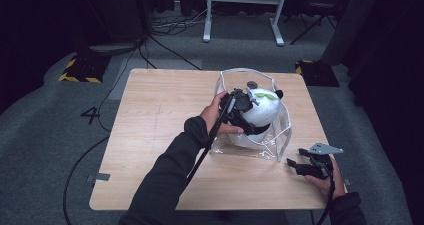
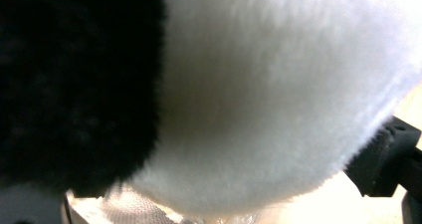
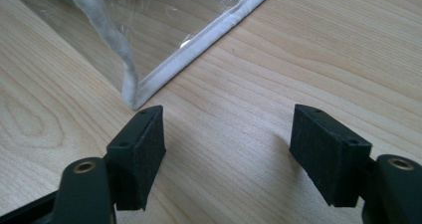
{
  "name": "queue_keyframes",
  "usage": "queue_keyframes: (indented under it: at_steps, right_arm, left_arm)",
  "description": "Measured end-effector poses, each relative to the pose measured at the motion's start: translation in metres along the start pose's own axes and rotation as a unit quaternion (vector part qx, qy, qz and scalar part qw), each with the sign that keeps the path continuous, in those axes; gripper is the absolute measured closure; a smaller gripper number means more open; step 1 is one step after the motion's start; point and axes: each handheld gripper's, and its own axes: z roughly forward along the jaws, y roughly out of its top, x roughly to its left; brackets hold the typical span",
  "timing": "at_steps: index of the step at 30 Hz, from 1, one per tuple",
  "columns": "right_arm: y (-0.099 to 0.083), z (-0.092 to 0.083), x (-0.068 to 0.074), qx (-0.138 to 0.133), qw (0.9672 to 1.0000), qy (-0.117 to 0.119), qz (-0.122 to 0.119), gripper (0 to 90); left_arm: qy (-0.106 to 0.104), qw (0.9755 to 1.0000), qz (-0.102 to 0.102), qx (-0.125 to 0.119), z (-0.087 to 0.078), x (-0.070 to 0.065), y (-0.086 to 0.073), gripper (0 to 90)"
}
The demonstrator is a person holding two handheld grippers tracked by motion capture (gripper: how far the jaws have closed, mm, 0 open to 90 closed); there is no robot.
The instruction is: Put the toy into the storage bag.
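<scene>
- The plush panda (image 1: pixel 261 111) is held at the open top of the clear bag (image 1: pixel 280 135), only partly inside it; the bag stands on the counter (image 1: pixel 160 135), towards the far right part of it.
- The left gripper (image 1: pixel 240 105) is pressed against the panda's near left side; in the left gripper view one jaw pad (image 2: pixel 385 159) is seen at the edge of the white fur (image 2: pixel 278 94), so the jaws are judged to be closed fairly wide on the soft body.
- The right gripper (image 1: pixel 305 167) is held just off the bag's near right corner, with its jaws wide apart and nothing between them; the bag's white seam (image 3: pixel 149 87) is seen just beyond its left pad (image 3: pixel 142 149).
- Since the bag is not held by anything, it may be pushed over or slid across the counter if the panda is pressed down.
- The plush may be lost from the jaws, since soft fur gives under the pads; the toy could then drop beside the bag.
- The thin wall of the bag may be folded inwards by the toy, and the opening blocked.
</scene>
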Motion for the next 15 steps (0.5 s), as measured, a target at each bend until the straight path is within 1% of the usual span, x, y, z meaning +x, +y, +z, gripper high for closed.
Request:
queue_keyframes:
  at_steps: [5,6,7,8,10,12,13,14,15]
  right_arm:
    - [0.0,0.0,0.0,0.0,1.0,0.0,0.0,30.2]
    - [0.0,0.0,0.0,0.0,1.0,0.002,-0.003,30.0]
    - [0.0,0.0,0.001,0.0,1.0,0.003,-0.004,29.9]
    - [0.0,0.0,0.001,0.0,1.0,0.003,-0.004,29.8]
    - [0.0,0.0,0.001,0.0,1.0,0.002,-0.003,30.0]
    - [0.0,0.0,0.001,0.0,1.0,0.003,-0.004,29.9]
    - [0.0,0.0,0.001,-0.001,1.0,0.005,-0.005,29.9]
    - [0.0,0.0,0.001,-0.001,1.0,0.004,-0.005,29.9]
    - [0.0,0.0,0.001,-0.001,1.0,0.003,-0.005,29.9]
  left_arm:
    - [-0.002,1.0,-0.002,0.007,-0.002,0.001,0.0,11.6]
    - [-0.004,1.0,-0.002,0.009,-0.003,0.002,0.0,11.7]
    - [-0.007,0.9999,-0.006,0.008,-0.004,0.003,-0.001,11.9]
    - [-0.013,0.9999,-0.005,0.005,-0.006,0.005,-0.002,12.2]
    - [-0.014,0.9998,-0.008,0.01,-0.009,0.009,-0.003,12.6]
    - [-0.011,0.9996,0.002,0.026,-0.012,0.01,-0.002,12.8]
    - [-0.011,0.9996,0.002,0.026,-0.012,0.01,-0.002,12.9]
    - [-0.005,0.9994,0.01,0.034,-0.014,0.009,-0.001,12.9]
    - [-0.005,0.999,0.019,0.041,-0.015,0.009,0.0,12.9]
